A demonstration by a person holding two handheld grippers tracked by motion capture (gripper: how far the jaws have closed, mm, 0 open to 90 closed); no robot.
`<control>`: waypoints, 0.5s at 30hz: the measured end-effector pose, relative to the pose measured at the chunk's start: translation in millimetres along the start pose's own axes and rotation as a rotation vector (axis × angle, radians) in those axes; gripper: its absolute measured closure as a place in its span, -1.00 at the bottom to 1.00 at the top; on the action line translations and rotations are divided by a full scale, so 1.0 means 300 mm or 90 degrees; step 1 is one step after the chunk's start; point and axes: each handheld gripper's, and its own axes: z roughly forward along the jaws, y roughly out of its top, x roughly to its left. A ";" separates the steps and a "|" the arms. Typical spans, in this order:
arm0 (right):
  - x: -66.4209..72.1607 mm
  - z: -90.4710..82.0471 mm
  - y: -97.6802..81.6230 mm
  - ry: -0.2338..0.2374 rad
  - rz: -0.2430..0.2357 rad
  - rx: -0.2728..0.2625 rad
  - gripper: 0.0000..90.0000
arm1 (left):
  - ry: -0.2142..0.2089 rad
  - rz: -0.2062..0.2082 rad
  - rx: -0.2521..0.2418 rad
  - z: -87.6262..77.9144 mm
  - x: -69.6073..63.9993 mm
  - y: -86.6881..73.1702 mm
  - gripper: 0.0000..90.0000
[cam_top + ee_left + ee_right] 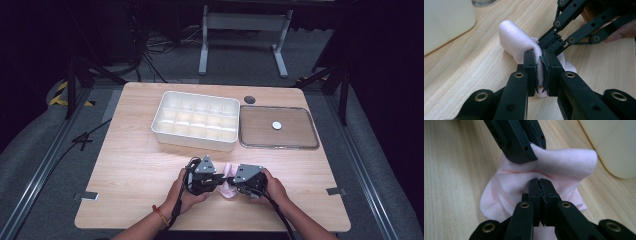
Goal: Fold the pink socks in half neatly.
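Your white plastic organiser box (196, 120) sits toward the desk's far edge, left of centre: rectangular, rounded corners, split into a grid of small square compartments, all showing bare floor. Just to its right, close alongside, lies a clear tray (278, 127) with a raised rim and rounded corners, wood grain showing through it; it holds one small white round disc (276, 125) near its middle. A dark round grommet (249, 99) sits in the desk (130, 150) beyond the tray's far left corner. The desk is light wood laminate, matte, straight grain. The pink cloth (517, 42) is near the desk's near edge, about centre, well apart from both containers: soft, fuzzy knit, folded into a rounded roll at one end, flatter layered edges at the other. Your left gripper (539, 67) is clamped tight on a fold of the cloth, fabric squeezed between the pads. Your right gripper (540, 187) is closed hard too, jaws nearly meeting, pinching the cloth's lower fold. Both tools meet tip to tip over the cloth, black linkage arms, brass-coloured pivots.
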 end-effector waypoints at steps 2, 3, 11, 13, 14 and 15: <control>-0.009 -0.011 -0.004 0.008 0.010 -0.004 0.88 | 0.001 0.001 -0.003 -0.002 0.002 -0.001 0.83; -0.013 -0.020 -0.006 0.004 0.014 -0.009 0.88 | 0.001 0.005 0.000 -0.004 0.004 0.000 0.83; -0.049 -0.085 -0.039 -0.017 0.031 -0.006 0.88 | 0.008 0.005 -0.001 -0.009 0.007 0.001 0.83; -0.059 -0.093 -0.052 -0.013 0.035 0.006 0.88 | 0.010 0.003 -0.003 -0.009 0.007 0.002 0.83; -0.062 -0.091 -0.057 -0.009 0.038 0.006 0.88 | 0.012 0.010 -0.001 -0.008 0.008 0.003 0.83; -0.063 -0.086 -0.061 -0.007 0.042 0.009 0.88 | 0.013 0.009 0.000 -0.006 0.006 0.004 0.83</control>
